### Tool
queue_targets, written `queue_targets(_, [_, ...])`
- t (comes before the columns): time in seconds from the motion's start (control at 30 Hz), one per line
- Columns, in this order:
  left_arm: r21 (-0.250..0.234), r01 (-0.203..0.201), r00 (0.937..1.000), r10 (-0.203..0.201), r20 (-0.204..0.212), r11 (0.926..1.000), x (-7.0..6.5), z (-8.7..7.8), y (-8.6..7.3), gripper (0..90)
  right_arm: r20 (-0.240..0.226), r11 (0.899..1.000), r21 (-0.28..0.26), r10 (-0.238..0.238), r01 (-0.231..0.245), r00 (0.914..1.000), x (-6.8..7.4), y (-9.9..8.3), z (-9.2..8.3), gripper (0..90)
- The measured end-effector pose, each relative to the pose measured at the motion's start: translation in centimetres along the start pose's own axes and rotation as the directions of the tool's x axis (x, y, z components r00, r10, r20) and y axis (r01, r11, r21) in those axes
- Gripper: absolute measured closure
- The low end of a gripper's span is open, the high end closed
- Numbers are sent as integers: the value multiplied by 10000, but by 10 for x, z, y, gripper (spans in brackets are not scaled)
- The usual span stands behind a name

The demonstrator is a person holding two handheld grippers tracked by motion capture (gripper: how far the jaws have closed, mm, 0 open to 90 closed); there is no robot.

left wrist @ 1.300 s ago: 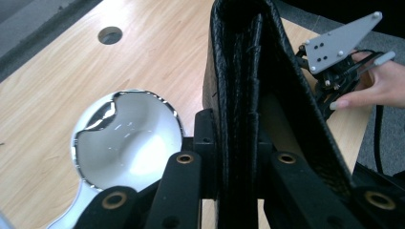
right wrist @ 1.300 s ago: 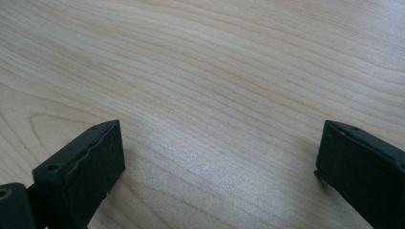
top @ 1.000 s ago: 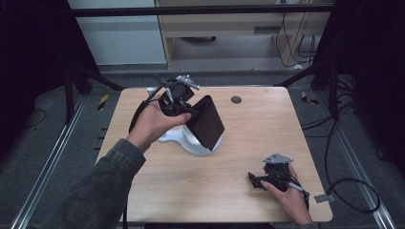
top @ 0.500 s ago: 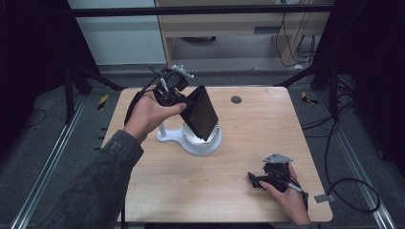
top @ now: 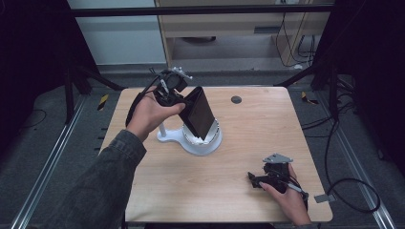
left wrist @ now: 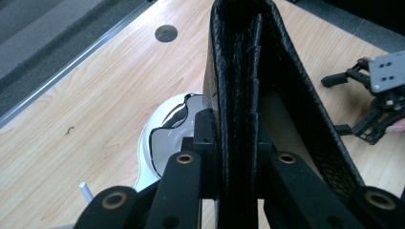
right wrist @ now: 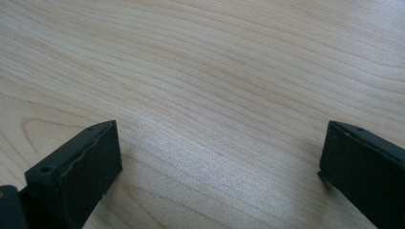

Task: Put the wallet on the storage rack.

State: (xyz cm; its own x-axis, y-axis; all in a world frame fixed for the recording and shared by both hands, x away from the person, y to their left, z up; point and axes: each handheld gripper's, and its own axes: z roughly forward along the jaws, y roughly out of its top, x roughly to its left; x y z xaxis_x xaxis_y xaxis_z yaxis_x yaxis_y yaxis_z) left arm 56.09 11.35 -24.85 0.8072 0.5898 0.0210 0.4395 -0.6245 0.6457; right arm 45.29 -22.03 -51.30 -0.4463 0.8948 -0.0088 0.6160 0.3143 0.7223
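Observation:
A black leather wallet hangs tilted, its lower edge just over a white dish-shaped stand at the middle of the wooden table. My left gripper is shut on the wallet's upper end, both pads pressed against its folded sides. A thin white post rises from the stand's left lobe. My right gripper rests on the table at the near right, open with bare wood between its fingers; it also appears in the left gripper view.
A dark round hole sits in the tabletop toward the far edge. Metal rails and dark frame legs flank the table, and cables trail on the floor at the right.
My left hand has shifted slightly toward the far left, carrying the wallet, which now hangs a little steeper over the stand. The right gripper has stayed still.

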Motion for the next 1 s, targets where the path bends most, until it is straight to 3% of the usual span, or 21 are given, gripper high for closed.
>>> queue_targets(0.4, [279, 105, 9998, -101, -145, 9996, 8, 23, -8, 799, 26, 10000, -5, 43, -43, 10000, 0, 0, 0, 6])
queue_targets(0.53, [262, 269, 9996, -268, -19, 9993, 9, 33, -9, 799, 21, 10000, -18, 43, -43, 10000, 1, 0, 0, 6])
queue_targets(1.0, [866, 150, 9998, -162, 141, 9961, 7, 63, -6, 796, 23, 10000, -20, 38, -38, 10000, 1, -1, 0, 6])
